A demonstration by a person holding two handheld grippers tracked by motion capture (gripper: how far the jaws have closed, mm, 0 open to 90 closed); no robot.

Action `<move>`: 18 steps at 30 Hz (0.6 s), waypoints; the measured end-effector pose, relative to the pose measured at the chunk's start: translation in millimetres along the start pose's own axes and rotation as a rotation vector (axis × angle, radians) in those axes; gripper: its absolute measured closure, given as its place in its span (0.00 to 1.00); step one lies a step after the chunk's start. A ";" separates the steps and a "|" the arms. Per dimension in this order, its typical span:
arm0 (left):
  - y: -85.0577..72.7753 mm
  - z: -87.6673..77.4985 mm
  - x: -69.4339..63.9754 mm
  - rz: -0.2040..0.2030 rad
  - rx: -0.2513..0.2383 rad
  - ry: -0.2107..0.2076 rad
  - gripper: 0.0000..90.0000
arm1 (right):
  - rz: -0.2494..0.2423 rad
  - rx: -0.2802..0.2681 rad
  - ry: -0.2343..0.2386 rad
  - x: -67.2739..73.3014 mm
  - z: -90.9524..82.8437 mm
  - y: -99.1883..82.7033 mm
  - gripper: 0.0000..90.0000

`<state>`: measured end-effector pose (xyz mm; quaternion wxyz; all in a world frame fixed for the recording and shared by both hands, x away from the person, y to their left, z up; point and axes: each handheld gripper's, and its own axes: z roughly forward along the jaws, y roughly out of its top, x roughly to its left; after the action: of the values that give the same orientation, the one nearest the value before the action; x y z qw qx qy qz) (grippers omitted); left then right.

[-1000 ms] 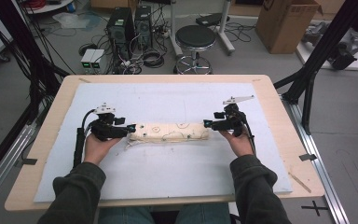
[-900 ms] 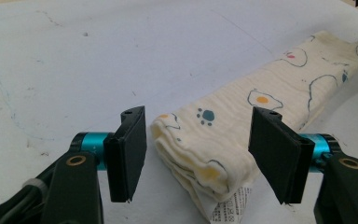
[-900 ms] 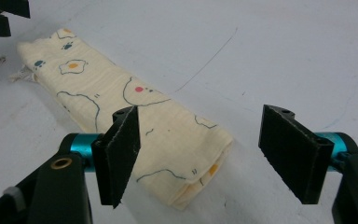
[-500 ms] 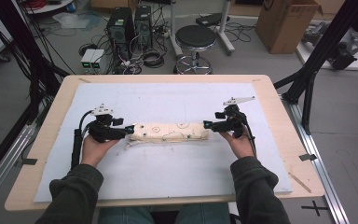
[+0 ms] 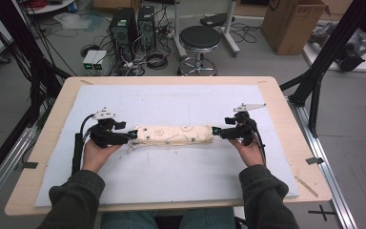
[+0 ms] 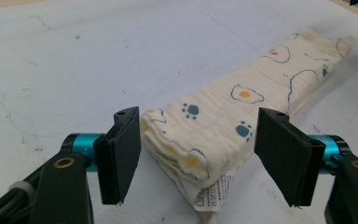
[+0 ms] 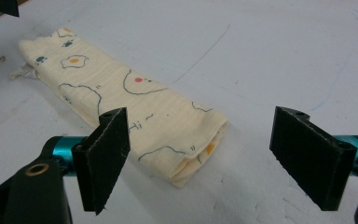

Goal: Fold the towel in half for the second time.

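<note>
The wooden surface (image 5: pixel 52 143) carries a pale blue-white mat (image 5: pixel 171 171) that covers most of its top; both pairs of tongs rest over this mat.

Between the two pairs of tongs lies a folded cream muslin cloth (image 5: pixel 174 135), a long narrow bundle printed with fried eggs, paw prints and outlined animal shapes. Its left end sits between the jaws of the left tongs (image 6: pixel 198 156), and in the left gripper view the stacked folds there sit close against one jaw, with a gap to the other. Its right end lies just ahead of the right tongs (image 7: pixel 203 161), nearer one jaw, and in the right gripper view it stops short of the space between the jaws.

The left tongs (image 5: pixel 132 135) are released, jaws spread wide on either side of the cloth's end. The right tongs (image 5: pixel 215 131) are likewise released, jaws well apart and grasping nothing.

A white care label (image 6: pixel 213 193) sticks out from under the cloth's end at the left tongs.
</note>
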<state>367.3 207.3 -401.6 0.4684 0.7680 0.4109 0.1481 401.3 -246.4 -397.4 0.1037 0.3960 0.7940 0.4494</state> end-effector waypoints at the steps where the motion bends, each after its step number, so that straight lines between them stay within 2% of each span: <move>1: 0.0 -0.3 -1.0 -0.001 0.000 -0.002 0.35 | -0.006 -0.001 -0.003 0.2 -0.4 -0.1 0.20; 6: -1.8 -1.3 -5.6 0.019 -0.008 -0.002 0.35 | -0.012 -0.006 -0.011 2.9 -3.3 -2.2 0.20; 12: -13.8 -3.6 -3.5 -0.005 -0.009 0.004 0.35 | -0.011 -0.005 -0.020 2.7 -5.0 -9.6 0.19; 18: -16.0 -4.9 -6.6 0.008 -0.002 -0.002 0.35 | -0.016 -0.003 -0.019 3.3 -5.8 -15.7 0.19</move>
<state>352.2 208.8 -411.5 0.4690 0.7694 0.4071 0.1496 387.7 -252.1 -406.0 0.1156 0.3935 0.7955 0.4459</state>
